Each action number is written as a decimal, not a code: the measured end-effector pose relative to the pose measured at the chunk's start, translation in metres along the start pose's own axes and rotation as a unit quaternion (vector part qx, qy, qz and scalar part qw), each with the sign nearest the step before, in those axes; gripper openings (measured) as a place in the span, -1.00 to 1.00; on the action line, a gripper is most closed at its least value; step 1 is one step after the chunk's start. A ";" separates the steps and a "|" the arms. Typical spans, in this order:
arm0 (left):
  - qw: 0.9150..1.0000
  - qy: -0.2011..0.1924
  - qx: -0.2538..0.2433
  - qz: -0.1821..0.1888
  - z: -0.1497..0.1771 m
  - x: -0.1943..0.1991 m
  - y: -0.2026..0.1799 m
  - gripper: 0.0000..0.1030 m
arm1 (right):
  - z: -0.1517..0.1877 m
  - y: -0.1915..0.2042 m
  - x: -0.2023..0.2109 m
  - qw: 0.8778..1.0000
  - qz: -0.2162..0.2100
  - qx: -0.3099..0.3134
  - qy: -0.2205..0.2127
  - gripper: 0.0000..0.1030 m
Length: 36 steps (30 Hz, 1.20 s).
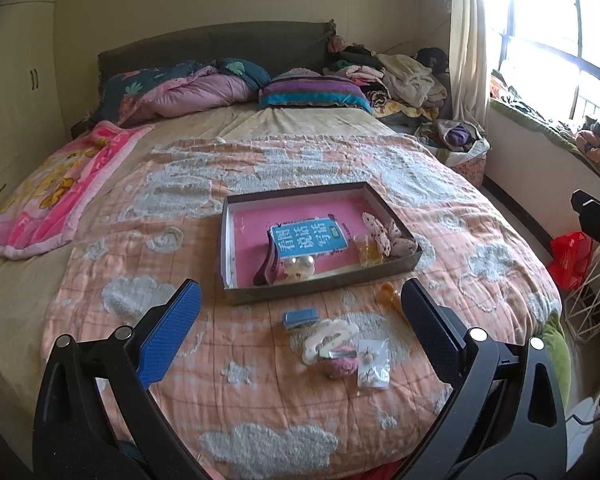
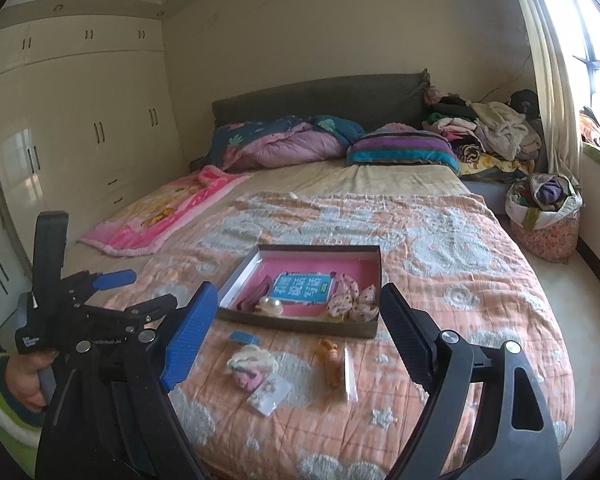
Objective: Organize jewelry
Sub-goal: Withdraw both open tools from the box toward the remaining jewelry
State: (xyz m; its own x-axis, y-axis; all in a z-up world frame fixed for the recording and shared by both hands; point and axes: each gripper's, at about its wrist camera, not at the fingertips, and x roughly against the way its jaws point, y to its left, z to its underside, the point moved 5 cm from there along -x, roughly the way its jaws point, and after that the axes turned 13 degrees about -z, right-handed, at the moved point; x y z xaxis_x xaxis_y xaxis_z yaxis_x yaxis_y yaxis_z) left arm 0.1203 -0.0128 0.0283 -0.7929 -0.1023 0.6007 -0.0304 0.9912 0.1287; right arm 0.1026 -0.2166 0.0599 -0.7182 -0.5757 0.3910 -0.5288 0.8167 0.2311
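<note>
A shallow cardboard box (image 1: 236,240) (image 2: 374,256) with a pink lining lies on the orange quilt and holds a blue card, a pearl piece (image 1: 298,266), spotted bows (image 2: 352,298) and a dark band. In front of it lie a small blue clip (image 1: 300,316) (image 2: 244,337), a cream hair claw (image 1: 328,338) (image 2: 252,358), a pink fuzzy piece (image 1: 342,366), a clear bag of earrings (image 1: 374,364) (image 2: 270,394), an amber clip (image 2: 328,360) and a clear packet (image 2: 350,372). My left gripper (image 1: 300,320) is open above these. My right gripper (image 2: 296,328) is open and empty too.
The bed carries a pink blanket (image 1: 56,188), pillows (image 1: 316,94) and a pile of clothes (image 1: 400,76) by the headboard. White wardrobes (image 2: 80,128) stand on the left. A fabric basket (image 2: 544,216), a red bag (image 1: 570,258) and a white wire rack (image 1: 592,300) stand right of the bed.
</note>
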 end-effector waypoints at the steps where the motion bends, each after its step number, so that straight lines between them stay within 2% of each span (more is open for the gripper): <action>1: 1.000 0.002 -0.001 -0.001 0.003 0.000 0.000 0.81 | 0.003 0.001 0.001 1.000 -0.001 0.001 0.003 0.60; 8: 1.000 0.025 -0.010 -0.008 0.025 -0.004 0.004 0.81 | 0.024 0.003 0.001 1.000 0.001 -0.003 0.025 0.60; 12: 0.999 0.044 -0.010 -0.008 0.040 -0.010 0.008 0.81 | 0.042 0.002 -0.005 0.999 0.002 -0.005 0.052 0.60; 19: 0.997 0.078 -0.019 -0.002 0.066 -0.022 0.002 0.81 | 0.068 0.005 -0.016 0.996 -0.008 0.003 0.092 0.60; 28: 0.993 0.106 -0.043 0.008 0.094 -0.034 -0.010 0.81 | 0.093 -0.005 -0.032 0.993 -0.005 -0.010 0.120 0.60; 36: 0.990 0.128 -0.038 0.040 0.110 -0.051 -0.025 0.74 | 0.113 -0.029 -0.045 0.989 0.006 -0.035 0.143 0.60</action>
State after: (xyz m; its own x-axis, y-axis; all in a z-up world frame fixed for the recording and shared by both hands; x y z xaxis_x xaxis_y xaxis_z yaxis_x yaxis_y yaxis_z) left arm 0.0948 -0.0228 -0.0926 -0.6098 -0.0521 0.7909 0.0787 0.9889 0.1258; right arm 0.0994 -0.2188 -0.0653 -0.5613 -0.5397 0.6274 -0.4823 0.8294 0.2819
